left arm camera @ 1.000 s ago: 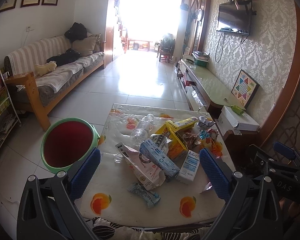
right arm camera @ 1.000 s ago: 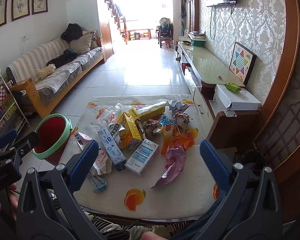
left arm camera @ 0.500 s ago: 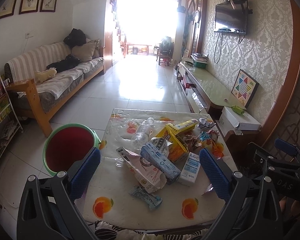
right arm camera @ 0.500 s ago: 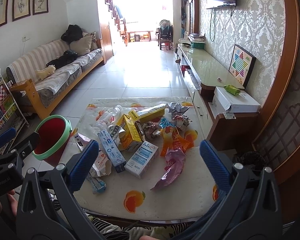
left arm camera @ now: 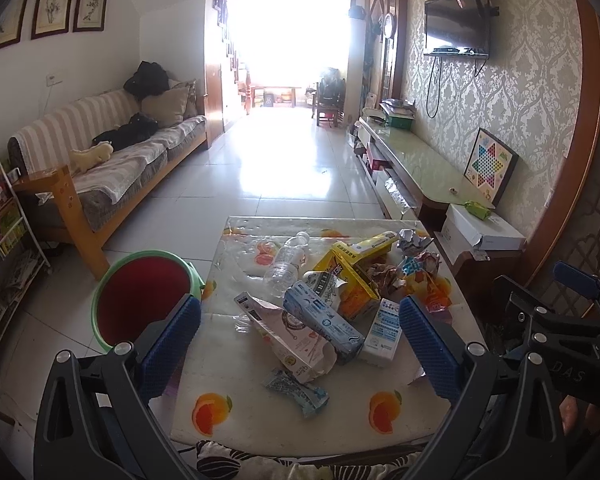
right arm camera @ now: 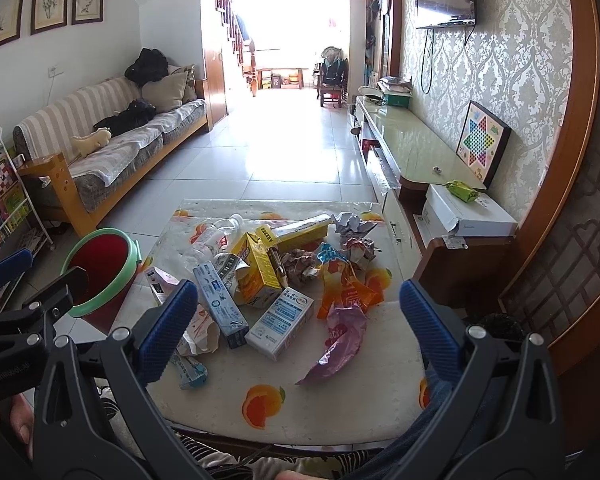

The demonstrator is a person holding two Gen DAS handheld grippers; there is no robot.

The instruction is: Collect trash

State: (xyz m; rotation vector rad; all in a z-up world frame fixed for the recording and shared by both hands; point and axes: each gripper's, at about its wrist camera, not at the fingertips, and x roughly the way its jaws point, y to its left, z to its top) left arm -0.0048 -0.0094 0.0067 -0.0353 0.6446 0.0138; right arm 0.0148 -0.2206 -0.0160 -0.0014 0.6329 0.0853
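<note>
A heap of trash lies on a low table point(left arm camera: 260, 396) with an orange-print cover: a clear plastic bottle point(left arm camera: 286, 264), yellow cartons point(left arm camera: 352, 256), a blue-white toothpaste box point(left arm camera: 324, 320), a small white carton point(left arm camera: 384, 332), a pink-white bag point(left arm camera: 288, 336), a blue wrapper point(left arm camera: 296, 390) and crumpled paper point(left arm camera: 414, 238). A red bin with a green rim point(left arm camera: 144, 296) stands on the floor left of the table. My left gripper point(left arm camera: 300, 340) is open and empty above the table's near side. My right gripper point(right arm camera: 298, 330) is open and empty, above a purple wrapper point(right arm camera: 340, 340) and the white carton point(right arm camera: 282, 322).
A striped sofa point(left arm camera: 112, 152) with a wooden frame runs along the left wall. A low TV cabinet point(left arm camera: 420, 172) and a white box point(left arm camera: 484, 228) line the right wall. A book rack point(left arm camera: 0, 248) stands far left. Tiled floor stretches beyond the table.
Both grippers have drawn back and risen slightly, so the table and trash sit a little farther away. Both stay open and nothing on the table has moved.
</note>
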